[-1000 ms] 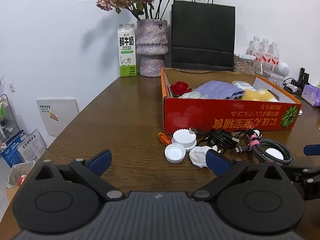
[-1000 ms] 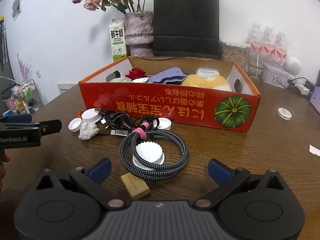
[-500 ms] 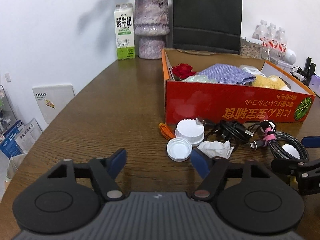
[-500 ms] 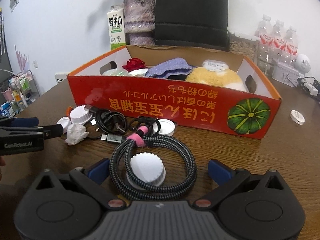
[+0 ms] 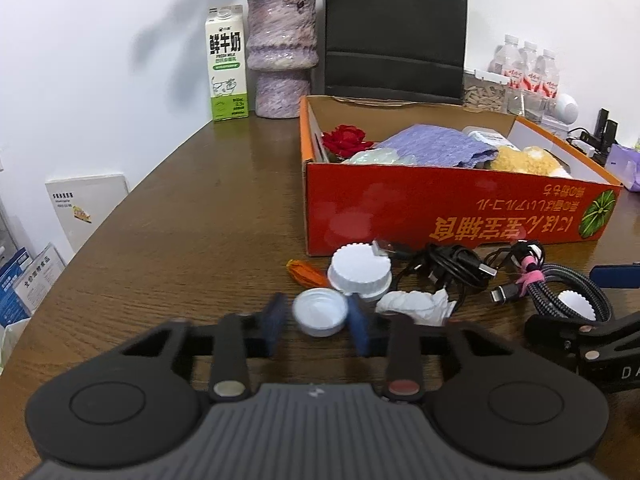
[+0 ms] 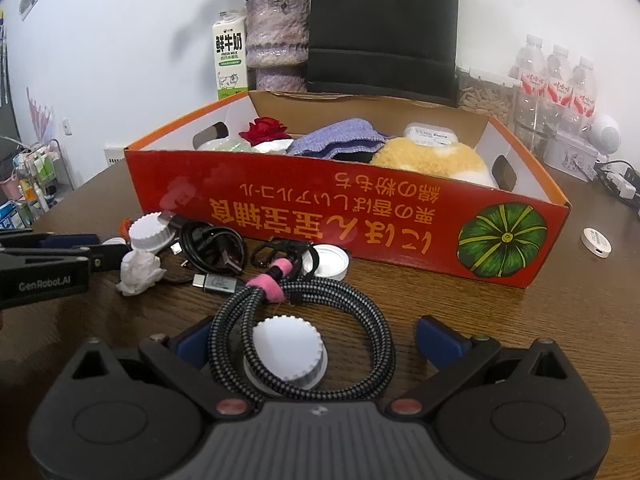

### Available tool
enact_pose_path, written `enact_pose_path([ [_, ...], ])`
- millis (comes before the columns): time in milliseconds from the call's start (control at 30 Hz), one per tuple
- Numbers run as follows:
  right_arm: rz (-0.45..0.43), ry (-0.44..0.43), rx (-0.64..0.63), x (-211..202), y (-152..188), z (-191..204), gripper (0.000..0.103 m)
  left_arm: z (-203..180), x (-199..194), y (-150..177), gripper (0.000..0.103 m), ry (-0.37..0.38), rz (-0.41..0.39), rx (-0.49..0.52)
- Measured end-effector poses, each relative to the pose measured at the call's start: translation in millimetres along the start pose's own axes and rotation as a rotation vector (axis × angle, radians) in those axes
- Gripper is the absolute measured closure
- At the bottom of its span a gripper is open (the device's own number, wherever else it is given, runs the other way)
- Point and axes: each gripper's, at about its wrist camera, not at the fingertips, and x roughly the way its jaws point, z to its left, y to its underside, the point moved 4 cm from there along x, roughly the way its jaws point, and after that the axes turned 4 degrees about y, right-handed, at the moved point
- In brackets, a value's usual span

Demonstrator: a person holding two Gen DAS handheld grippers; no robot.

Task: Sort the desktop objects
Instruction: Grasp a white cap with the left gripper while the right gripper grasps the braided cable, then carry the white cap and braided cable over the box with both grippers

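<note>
- The left gripper (image 5: 316, 326) is closing its blue fingers (image 5: 272, 322) about a small white cap (image 5: 320, 312) that lies open side up on the brown bench (image 5: 180, 240); the right finger looks to be at the cap's rim, the left one just beside it; whether the pads press yet I cannot tell.
- Just behind that cap stand a ridged white lid (image 5: 360, 270), an orange scrap (image 5: 306, 274) and a crumpled white tissue (image 5: 416, 306); a tangle of black cables (image 5: 448, 266) lies beside them, before the red box (image 5: 440, 212).
- The right gripper (image 6: 316, 344) is spread wide, its fingers (image 6: 438, 340) released on either side of a coiled braided cable (image 6: 304, 320) tied with a pink strap (image 6: 272, 280); a ridged white lid (image 6: 286, 350) sits inside the coil; neither finger touches the cable.
- The red box holds a red rose (image 6: 266, 128), a purple cloth (image 6: 340, 138) and a yellow fluffy thing (image 6: 432, 160); a milk carton (image 5: 226, 64) and a vase (image 5: 282, 52) stand behind it.
</note>
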Motion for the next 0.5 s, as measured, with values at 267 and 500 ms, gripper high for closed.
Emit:
enact_pose_path([
  [267, -0.03, -0.022, -0.014, -6.1, -0.4, 2.3, 0.017, 0.2, -0.6, 0.0, 0.073, 0.003, -0.003, -0.005],
  [500, -0.08, -0.043, -0.011, -18.1, -3.8, 3.0, 0.024, -0.2, -8.1, -2.1, 0.073, 0.002, -0.028, -0.004],
])
